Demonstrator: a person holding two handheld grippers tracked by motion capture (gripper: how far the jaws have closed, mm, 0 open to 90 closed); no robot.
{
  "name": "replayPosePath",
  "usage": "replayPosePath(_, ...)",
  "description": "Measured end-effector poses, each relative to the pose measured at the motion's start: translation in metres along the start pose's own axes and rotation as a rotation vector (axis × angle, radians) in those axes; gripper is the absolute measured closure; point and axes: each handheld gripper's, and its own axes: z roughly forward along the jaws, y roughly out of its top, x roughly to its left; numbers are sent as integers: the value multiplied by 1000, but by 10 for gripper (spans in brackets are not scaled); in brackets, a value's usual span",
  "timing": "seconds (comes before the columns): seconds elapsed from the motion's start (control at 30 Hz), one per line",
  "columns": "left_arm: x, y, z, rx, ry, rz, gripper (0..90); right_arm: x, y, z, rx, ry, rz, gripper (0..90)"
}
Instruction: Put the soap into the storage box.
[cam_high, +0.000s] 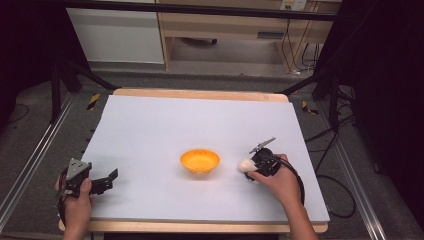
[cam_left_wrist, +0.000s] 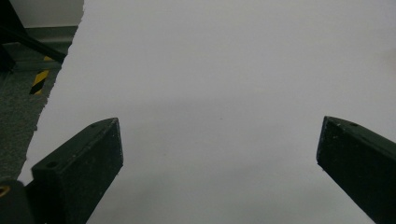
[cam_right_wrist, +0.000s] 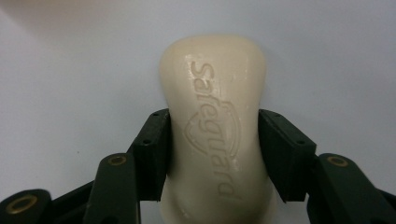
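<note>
High view looks forward and down over the whole table (cam_high: 150, 130); each gripper view skims close above that same white top

Two black handheld grippers, left gripper (cam_high: 102, 182) and right gripper (cam_high: 256, 167). Grey three-cornered plate (cam_high: 76, 168) with small dark holes atop the left one; a thin grey plate (cam_high: 263, 145) above the right. Black cable (cam_high: 299, 185) looped from the right gripper past the wrist. Fingers (cam_left_wrist: 79, 168) matte black, blocky, flat-faced, with small screw holes. Brass-coloured rivets (cam_right_wrist: 116, 160) on the black linkage bars. Forearms bare, no sleeves.
</note>
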Motion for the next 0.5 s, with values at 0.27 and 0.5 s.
replayPosePath(0.27,0,0,0,3,1,0,0,3,-6,2,-34,-23,-32,461)
replayPosePath(0.5,0,0,1,6,0,-2,0,2,-9,2,-62,-5,-23,468)
